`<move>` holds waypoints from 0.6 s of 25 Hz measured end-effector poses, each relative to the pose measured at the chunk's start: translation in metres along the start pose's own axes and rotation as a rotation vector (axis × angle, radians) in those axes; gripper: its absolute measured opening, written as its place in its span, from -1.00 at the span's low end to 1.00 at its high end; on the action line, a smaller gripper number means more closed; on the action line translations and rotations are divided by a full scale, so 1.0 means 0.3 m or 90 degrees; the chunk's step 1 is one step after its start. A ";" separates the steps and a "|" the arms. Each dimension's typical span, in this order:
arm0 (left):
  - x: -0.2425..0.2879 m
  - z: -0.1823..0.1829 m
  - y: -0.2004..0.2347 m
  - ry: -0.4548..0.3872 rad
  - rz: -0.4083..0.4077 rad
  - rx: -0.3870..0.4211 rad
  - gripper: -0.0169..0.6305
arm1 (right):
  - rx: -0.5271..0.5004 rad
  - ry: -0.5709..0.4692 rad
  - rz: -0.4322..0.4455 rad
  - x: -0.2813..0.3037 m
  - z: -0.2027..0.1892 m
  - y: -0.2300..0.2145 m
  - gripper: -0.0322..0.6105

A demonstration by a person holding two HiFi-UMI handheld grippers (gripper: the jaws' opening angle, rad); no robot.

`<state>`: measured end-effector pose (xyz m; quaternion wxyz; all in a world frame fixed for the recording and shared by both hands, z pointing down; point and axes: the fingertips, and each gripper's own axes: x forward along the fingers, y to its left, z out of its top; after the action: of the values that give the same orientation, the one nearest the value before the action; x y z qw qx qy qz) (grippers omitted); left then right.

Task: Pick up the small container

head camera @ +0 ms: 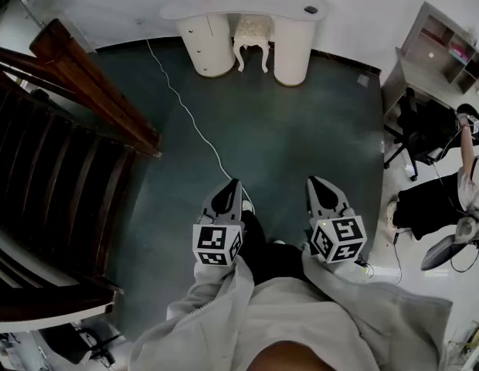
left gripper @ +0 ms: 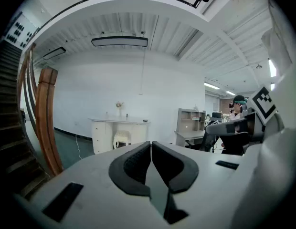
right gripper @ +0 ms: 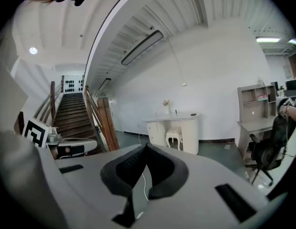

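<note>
Left gripper (head camera: 230,185) and right gripper (head camera: 315,182) low over floor (head camera: 301,130); fingers (left gripper: 131,166) of both pressed together, empty. Small dark item (head camera: 310,9) on far desk (head camera: 247,2); container not identifiable.

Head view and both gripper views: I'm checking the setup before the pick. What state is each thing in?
Left tongs: shut, nothing between them.
Right tongs: shut, nothing between them.
Stool: upright, between the two pedestals of the white dressing table.
White cable: lying loose across the floor.
</note>
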<state>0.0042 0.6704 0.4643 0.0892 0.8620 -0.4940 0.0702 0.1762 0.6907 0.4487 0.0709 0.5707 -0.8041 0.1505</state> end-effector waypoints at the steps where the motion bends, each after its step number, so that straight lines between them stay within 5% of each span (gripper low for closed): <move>1: -0.008 0.002 -0.012 0.000 -0.002 0.002 -0.88 | 0.002 -0.006 -0.006 -0.018 0.003 -0.002 -0.75; 15: -0.053 -0.021 -0.070 0.011 -0.003 0.008 -0.88 | 0.013 -0.024 -0.020 -0.114 -0.021 0.021 -0.75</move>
<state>0.0142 0.6957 0.4653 0.0881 0.8629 -0.4910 0.0805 0.1814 0.7254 0.4437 0.0521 0.5864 -0.7949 0.1465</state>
